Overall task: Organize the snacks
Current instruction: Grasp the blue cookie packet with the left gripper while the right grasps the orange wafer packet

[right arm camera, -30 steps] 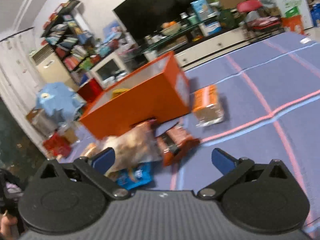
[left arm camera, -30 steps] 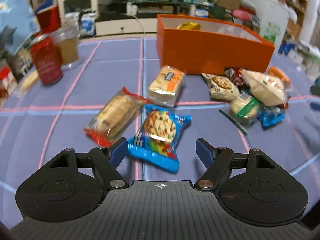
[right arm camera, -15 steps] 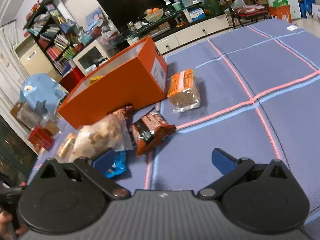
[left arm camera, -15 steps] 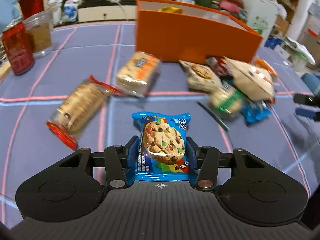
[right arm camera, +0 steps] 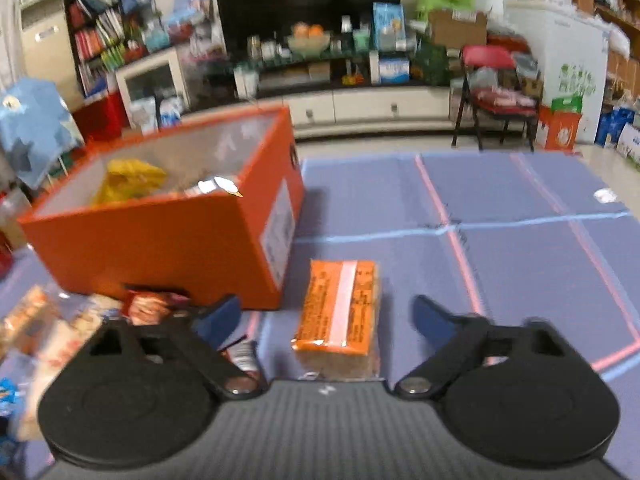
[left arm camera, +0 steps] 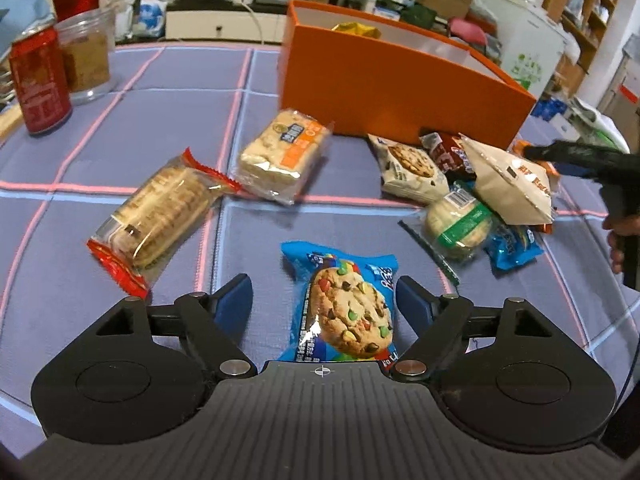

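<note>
A blue chocolate-chip cookie packet (left arm camera: 344,308) lies flat on the purple cloth between the fingers of my left gripper (left arm camera: 322,294). Its jaws are opening and neither pad presses on the packet. In the right wrist view an orange-wrapped cracker block (right arm camera: 340,312) lies between the fingers of my right gripper (right arm camera: 326,312). Those jaws are closing, with a gap on each side of the block. The orange box (left arm camera: 400,80) stands at the back; seen from the right (right arm camera: 160,240), it holds a yellow packet (right arm camera: 128,180).
A red-ended cracker roll (left arm camera: 160,216) and an orange-and-white packet (left arm camera: 284,156) lie ahead on the left. Several snacks are heaped at the right around a beige pouch (left arm camera: 512,184). A red can (left arm camera: 38,80) and a glass jar (left arm camera: 86,56) stand far left. A hand (left arm camera: 620,236) shows at the right edge.
The left gripper closed on the cookie packet and has now spread apart again, leaving it on the cloth. The right gripper swung right to the orange block and its jaws narrowed.
</note>
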`<action>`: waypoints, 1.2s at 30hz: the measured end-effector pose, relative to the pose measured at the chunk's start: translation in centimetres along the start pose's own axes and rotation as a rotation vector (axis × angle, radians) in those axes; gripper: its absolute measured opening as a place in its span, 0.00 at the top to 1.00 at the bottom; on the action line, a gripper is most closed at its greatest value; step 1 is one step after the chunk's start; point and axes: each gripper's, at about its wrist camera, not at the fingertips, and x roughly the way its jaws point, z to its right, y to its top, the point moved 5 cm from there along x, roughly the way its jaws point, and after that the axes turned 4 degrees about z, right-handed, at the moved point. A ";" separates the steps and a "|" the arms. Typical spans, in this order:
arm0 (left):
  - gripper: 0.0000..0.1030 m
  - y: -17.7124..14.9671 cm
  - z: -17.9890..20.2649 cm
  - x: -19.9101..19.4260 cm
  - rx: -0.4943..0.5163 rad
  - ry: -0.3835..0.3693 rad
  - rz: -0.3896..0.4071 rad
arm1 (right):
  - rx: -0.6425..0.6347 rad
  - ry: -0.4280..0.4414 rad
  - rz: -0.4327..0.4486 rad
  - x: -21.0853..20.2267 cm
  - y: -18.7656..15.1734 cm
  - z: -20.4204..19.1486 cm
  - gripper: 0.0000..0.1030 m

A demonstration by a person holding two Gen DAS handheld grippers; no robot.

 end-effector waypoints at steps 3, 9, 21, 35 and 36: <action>0.51 0.0 0.0 0.2 0.019 0.013 0.003 | -0.021 -0.008 -0.018 0.9 -1.1 0.3 0.55; 0.51 0.1 0.3 0.1 0.042 0.015 0.008 | -0.016 -0.022 -0.031 -2.5 -3.0 1.2 0.57; 0.47 -0.7 1.8 0.0 0.129 0.000 -0.012 | 0.098 0.075 0.010 -11.1 -9.7 -0.1 0.25; 0.23 -1.3 1.9 1.3 0.181 0.102 -0.044 | -0.122 -0.019 -0.011 -10.3 -10.9 -2.8 0.11; 0.23 -1.3 1.9 1.3 0.181 0.103 -0.042 | -0.129 -0.007 -0.007 -10.4 -11.0 -2.7 0.11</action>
